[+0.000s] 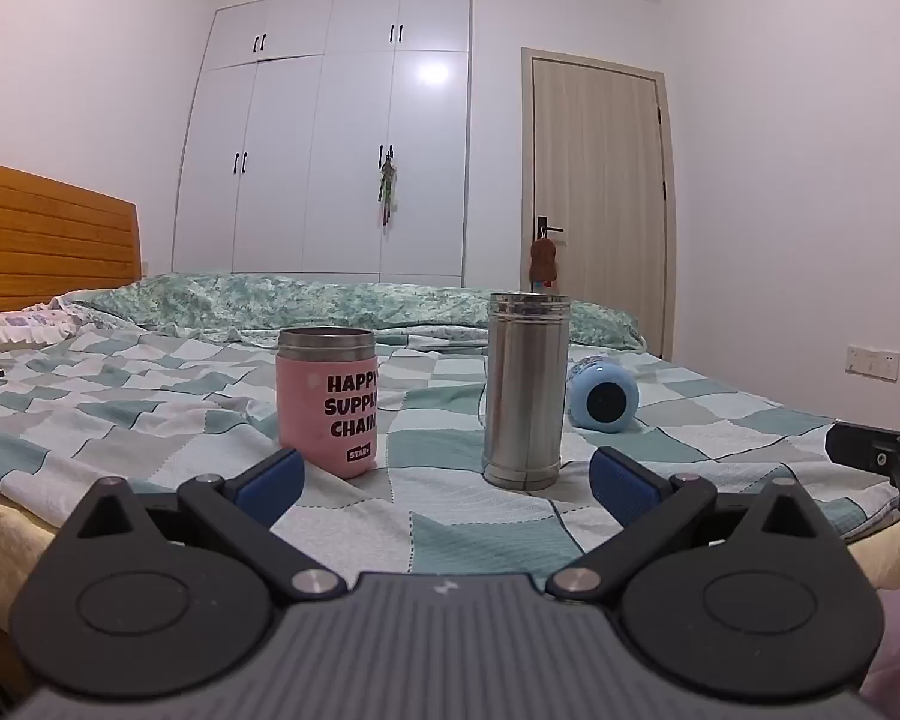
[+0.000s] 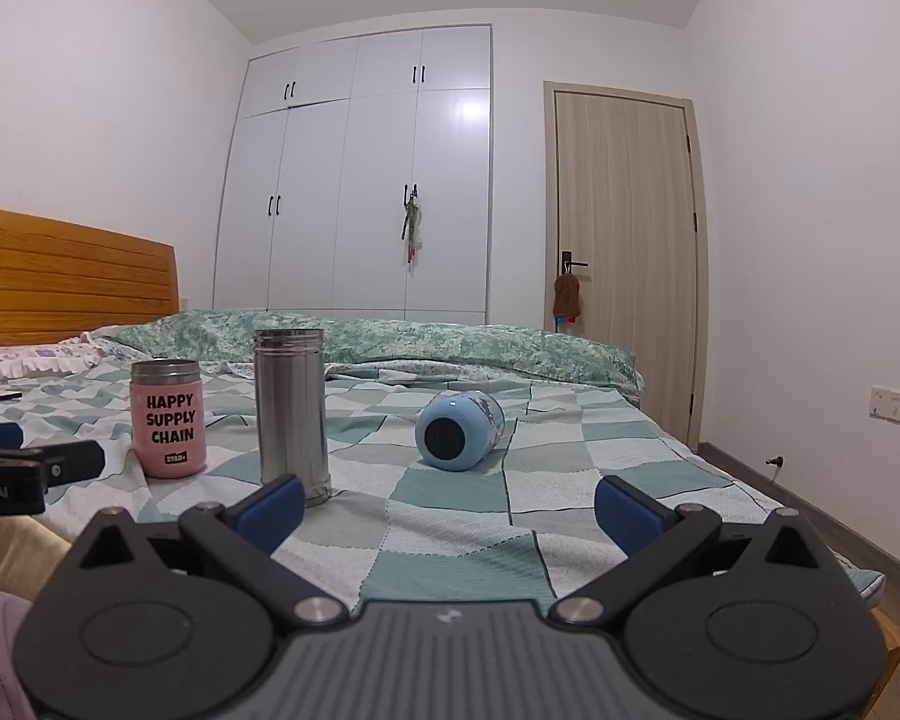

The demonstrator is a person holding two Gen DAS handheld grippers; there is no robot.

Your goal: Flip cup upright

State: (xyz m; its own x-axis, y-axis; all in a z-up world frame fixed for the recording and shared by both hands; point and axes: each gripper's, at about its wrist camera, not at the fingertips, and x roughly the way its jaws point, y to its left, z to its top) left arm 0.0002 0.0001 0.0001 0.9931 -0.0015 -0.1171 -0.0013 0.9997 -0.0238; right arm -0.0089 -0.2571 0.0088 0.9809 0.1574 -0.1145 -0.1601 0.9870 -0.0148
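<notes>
Blue-padded left gripper (image 1: pixel 444 477) and right gripper (image 2: pixel 447 504) gape wide, empty; blue cup (image 2: pixel 459 432) lies sideways.

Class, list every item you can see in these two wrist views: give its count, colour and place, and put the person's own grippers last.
blue cup: 1, light blue, lying on its side on the bed, right of the flask
steel flask: 1, silver, upright, centre
pink cup: 1, pink, upright, left of the flask
bed: 1, green-white check cover
wardrobe: 1, white, back wall
door: 1, beige, right of the wardrobe
left gripper: 1, black, blue pads, open
right gripper: 1, same, open
</notes>
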